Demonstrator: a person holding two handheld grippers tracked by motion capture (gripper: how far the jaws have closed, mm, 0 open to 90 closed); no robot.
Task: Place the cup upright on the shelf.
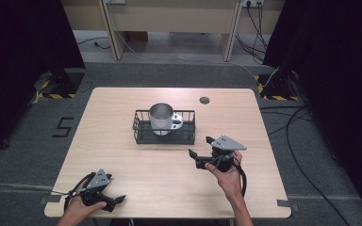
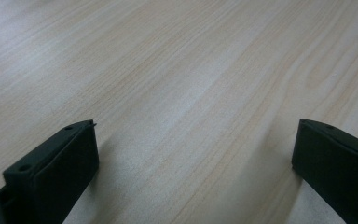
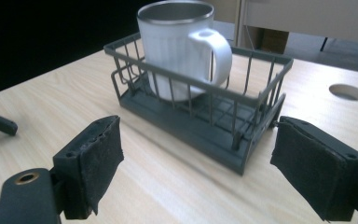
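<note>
- The white mug (image 1: pixel 162 117) is standing upright inside the dark wire basket (image 1: pixel 141 126), mid-table (image 1: pixel 122 160).
- The right gripper (image 1: pixel 201 149) is hovering just beside the basket's near right corner, fingers (image 3: pixel 100 163) spread wide and empty, seemingly approaching it.
- The left gripper (image 1: pixel 115 201) is resting well apart from the basket, fingers wide.
- Next, likely closing onto the mug or basket rim.

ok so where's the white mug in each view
high view: the white mug stands in the wire basket at table centre.
left gripper view: not in it, just table wood between the tongs.
right gripper view: top centre, in the basket.
shared landmark: the light wooden tabletop.
</note>
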